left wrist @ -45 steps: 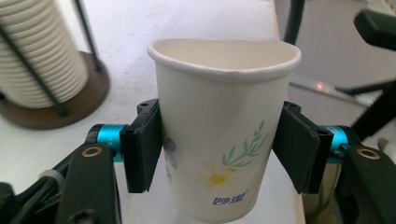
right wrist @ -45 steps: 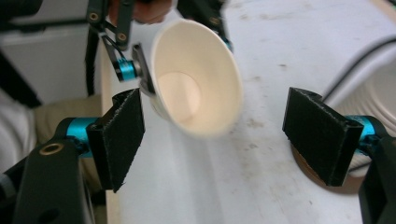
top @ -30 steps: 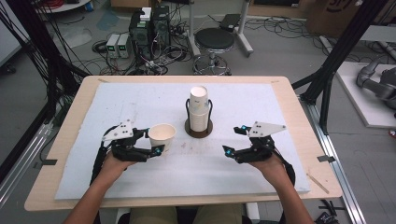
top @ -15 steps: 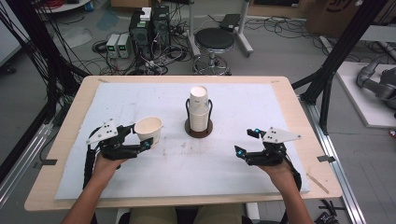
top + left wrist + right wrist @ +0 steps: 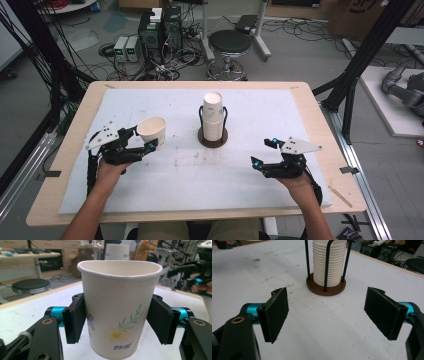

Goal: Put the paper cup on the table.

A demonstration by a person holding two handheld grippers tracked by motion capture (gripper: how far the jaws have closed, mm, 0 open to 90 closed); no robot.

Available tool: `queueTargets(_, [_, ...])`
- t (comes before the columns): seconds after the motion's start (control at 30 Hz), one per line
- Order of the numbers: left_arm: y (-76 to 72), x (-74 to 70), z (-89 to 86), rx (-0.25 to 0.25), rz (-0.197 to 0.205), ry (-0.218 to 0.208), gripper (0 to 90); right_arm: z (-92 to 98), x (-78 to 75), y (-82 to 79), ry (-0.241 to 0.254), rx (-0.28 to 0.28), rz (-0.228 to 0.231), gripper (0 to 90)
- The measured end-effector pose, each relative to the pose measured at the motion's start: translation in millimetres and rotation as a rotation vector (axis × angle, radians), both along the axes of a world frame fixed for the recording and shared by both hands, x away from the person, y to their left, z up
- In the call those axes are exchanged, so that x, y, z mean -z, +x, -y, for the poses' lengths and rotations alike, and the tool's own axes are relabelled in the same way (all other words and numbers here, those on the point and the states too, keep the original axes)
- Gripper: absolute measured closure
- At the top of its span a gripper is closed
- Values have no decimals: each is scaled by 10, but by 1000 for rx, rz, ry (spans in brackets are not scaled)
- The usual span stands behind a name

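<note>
A white paper cup (image 5: pixel 117 307) with a flower print stands upright between the black pads of my left gripper (image 5: pixel 117 322), which is shut on it; its rim is squeezed slightly oval. In the high view the cup (image 5: pixel 151 130) and left gripper (image 5: pixel 145 139) are at the left of the white mat, left of the stack of paper cups (image 5: pixel 213 114) in its wire holder on a round brown base (image 5: pixel 202 138). My right gripper (image 5: pixel 262 151) rests at the right, open with nothing between its pads (image 5: pixel 275 313). It faces the stack (image 5: pixel 329 263) and base (image 5: pixel 325 290).
The white mat (image 5: pixel 200 175) covers most of the wooden table (image 5: pixel 320 115). Beyond the far edge stand a black stool (image 5: pixel 229 42), computer cases (image 5: pixel 160 30) and loose cables on the floor. Black frame struts rise at both sides.
The left gripper has carried the cup leftward, away from the stack. The right gripper shifted right and slightly toward the near edge early on, then stayed still.
</note>
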State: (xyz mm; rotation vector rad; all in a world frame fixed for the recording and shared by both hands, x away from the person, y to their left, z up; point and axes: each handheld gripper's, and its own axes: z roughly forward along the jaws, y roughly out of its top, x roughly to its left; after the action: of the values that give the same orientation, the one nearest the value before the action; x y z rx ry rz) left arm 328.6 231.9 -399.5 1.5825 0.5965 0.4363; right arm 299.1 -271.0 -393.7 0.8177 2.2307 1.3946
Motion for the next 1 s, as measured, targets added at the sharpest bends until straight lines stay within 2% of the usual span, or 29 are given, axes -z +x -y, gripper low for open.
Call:
queueTargets(0.07, [62, 26, -41, -19, 9, 7, 346, -8, 7, 0, -1, -1, -1, 201])
queueTargets(0.2, [173, 97, -108, -60, -8, 14, 346, -5, 15, 4, -3, 0, 0, 201])
queueTargets(0.4, [307, 224, -133, -112, -75, 43, 345, -2, 29, 3, 0, 2, -5, 201])
queueTargets(0.67, [385, 334, -107, -145, -134, 126, 346, -20, 33, 3, -2, 1, -2, 201])
queueTargets(0.97, [354, 479, -105, -177, -189, 247, 347, -5, 44, -7, 2, 2, -10, 201])
queueTargets(1.0, [342, 492, -112, -179, -187, 244, 348, -3, 43, -7, 1, 1, -10, 201])
